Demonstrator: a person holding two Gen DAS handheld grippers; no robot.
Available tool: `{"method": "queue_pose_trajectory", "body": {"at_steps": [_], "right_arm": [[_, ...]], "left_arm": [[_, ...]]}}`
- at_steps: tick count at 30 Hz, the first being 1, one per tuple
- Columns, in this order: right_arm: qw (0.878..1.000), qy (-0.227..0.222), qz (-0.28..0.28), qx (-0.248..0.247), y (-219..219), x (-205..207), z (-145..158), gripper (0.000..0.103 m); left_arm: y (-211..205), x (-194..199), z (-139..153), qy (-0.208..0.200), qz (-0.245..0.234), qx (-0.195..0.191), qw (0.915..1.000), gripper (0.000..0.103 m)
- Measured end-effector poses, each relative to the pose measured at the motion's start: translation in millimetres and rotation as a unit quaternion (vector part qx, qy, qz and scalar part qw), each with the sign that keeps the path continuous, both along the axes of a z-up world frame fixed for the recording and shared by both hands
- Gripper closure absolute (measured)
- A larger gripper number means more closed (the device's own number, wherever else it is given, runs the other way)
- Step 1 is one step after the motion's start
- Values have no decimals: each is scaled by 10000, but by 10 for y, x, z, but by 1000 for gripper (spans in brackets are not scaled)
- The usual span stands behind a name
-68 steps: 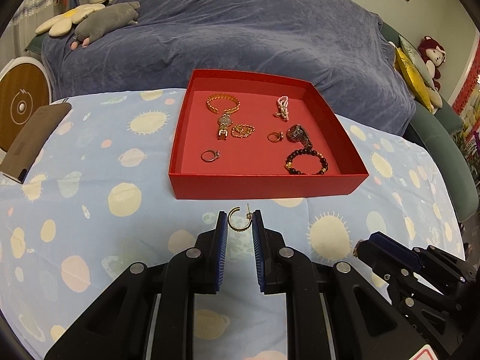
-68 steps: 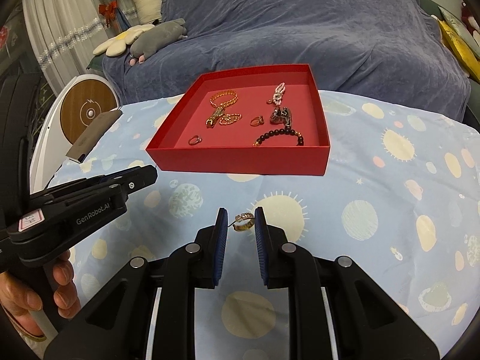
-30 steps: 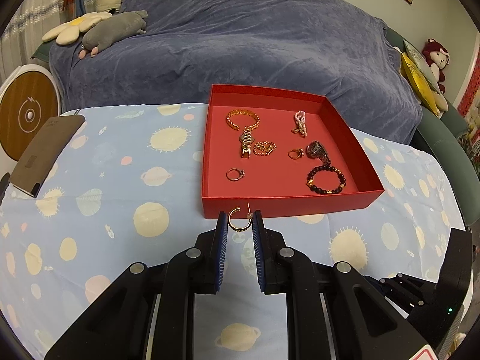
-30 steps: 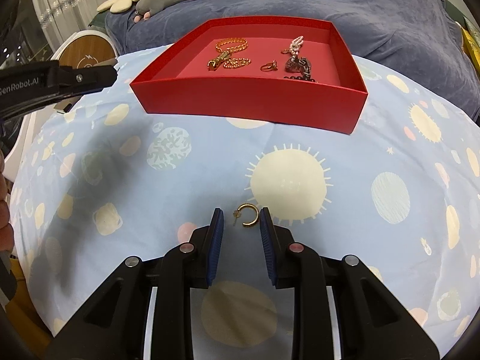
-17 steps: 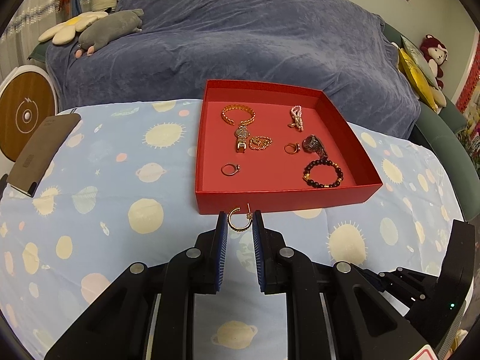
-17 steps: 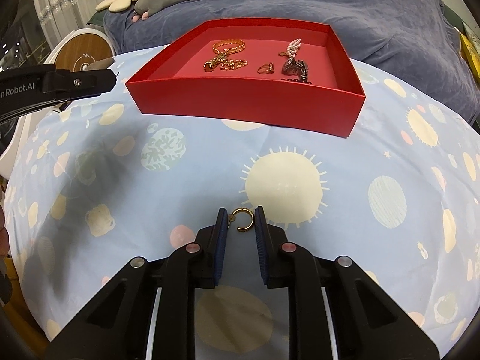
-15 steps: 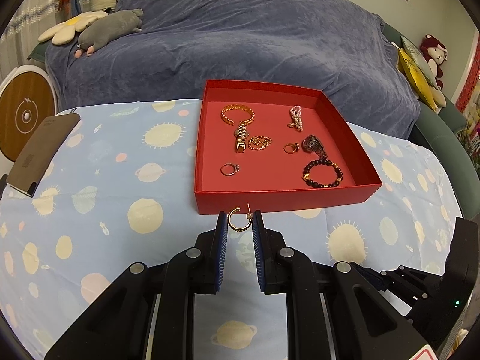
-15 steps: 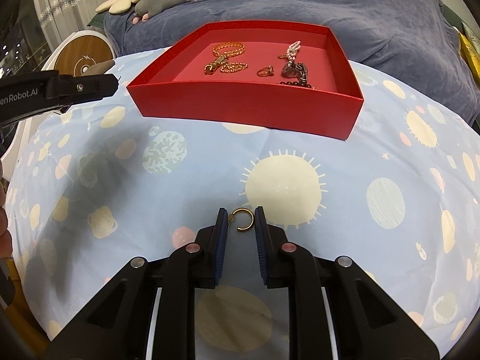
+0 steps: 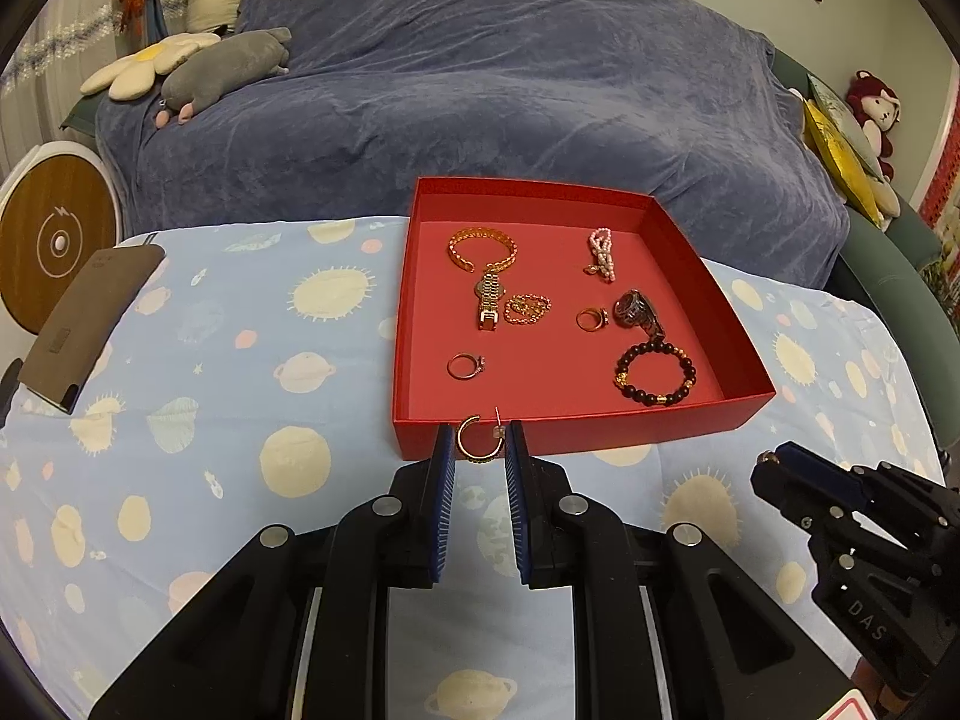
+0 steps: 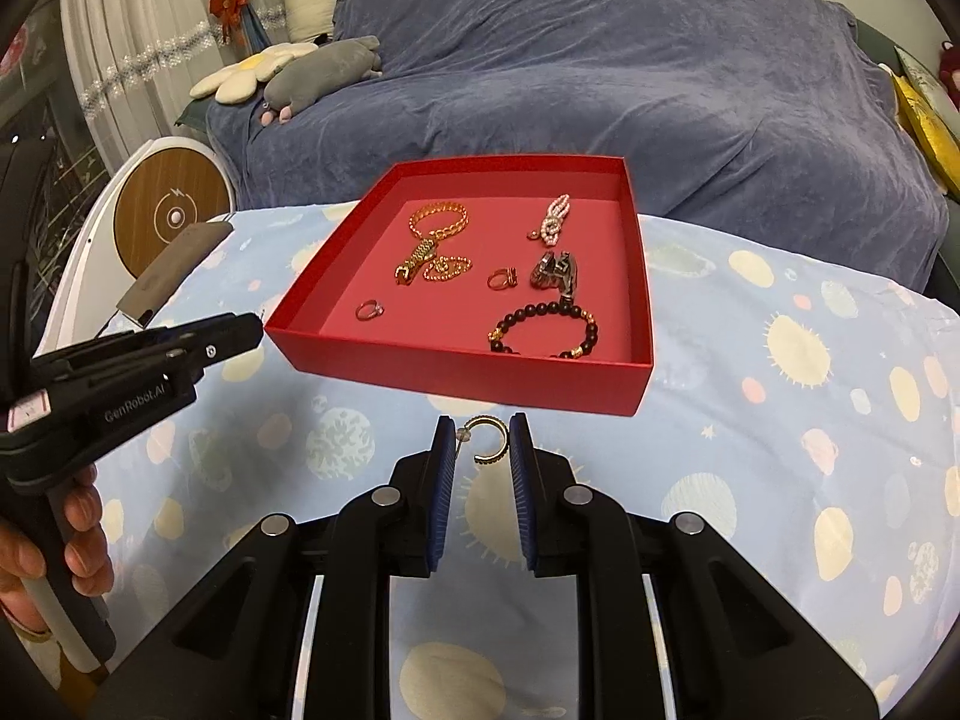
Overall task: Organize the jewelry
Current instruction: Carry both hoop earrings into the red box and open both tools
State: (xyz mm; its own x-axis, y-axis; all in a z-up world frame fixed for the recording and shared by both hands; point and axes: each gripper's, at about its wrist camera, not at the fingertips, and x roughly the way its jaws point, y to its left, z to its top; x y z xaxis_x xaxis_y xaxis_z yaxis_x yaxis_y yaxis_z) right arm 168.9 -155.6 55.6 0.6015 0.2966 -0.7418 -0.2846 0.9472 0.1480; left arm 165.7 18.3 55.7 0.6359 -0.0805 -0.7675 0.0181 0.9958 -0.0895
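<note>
My left gripper (image 9: 478, 441) is shut on a gold hoop earring (image 9: 477, 444) and holds it just before the near wall of the red tray (image 9: 576, 435). My right gripper (image 10: 482, 441) is shut on a second gold hoop earring (image 10: 489, 439), lifted above the cloth in front of the red tray (image 10: 456, 375). In the tray lie a gold bracelet (image 9: 483, 249), a pearl piece (image 9: 602, 252), a gold chain (image 9: 527, 308), two rings (image 9: 465, 366), a dark watch (image 9: 636, 309) and a dark bead bracelet (image 9: 654, 372).
The table carries a pale blue cloth with suns and planets (image 9: 240, 396). A brown case (image 9: 90, 324) lies at the left edge. A sofa under a blue cover (image 9: 480, 90) stands behind. The left gripper's body (image 10: 120, 372) shows at left in the right wrist view.
My right gripper closed on the earring lying on the cloth and lifted it toward the tray. My left gripper kept its earring and stayed near the tray's front wall.
</note>
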Motion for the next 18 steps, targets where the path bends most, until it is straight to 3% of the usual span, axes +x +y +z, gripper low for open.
{"method": "queue_pose_trajectory", "body": {"at_steps": [11, 14, 18], "right_arm": [[9996, -236, 17, 163, 100, 432, 293, 85], [9997, -227, -3, 121, 167, 650, 275, 85], [9997, -27, -90, 221, 231, 916, 120, 85]], "left_arm": [[-119, 437, 220, -218, -170, 80, 9996, 88], [-164, 618, 261, -332, -218, 136, 9991, 88], [-181, 862, 128, -161, -241, 192, 9994, 88]]}}
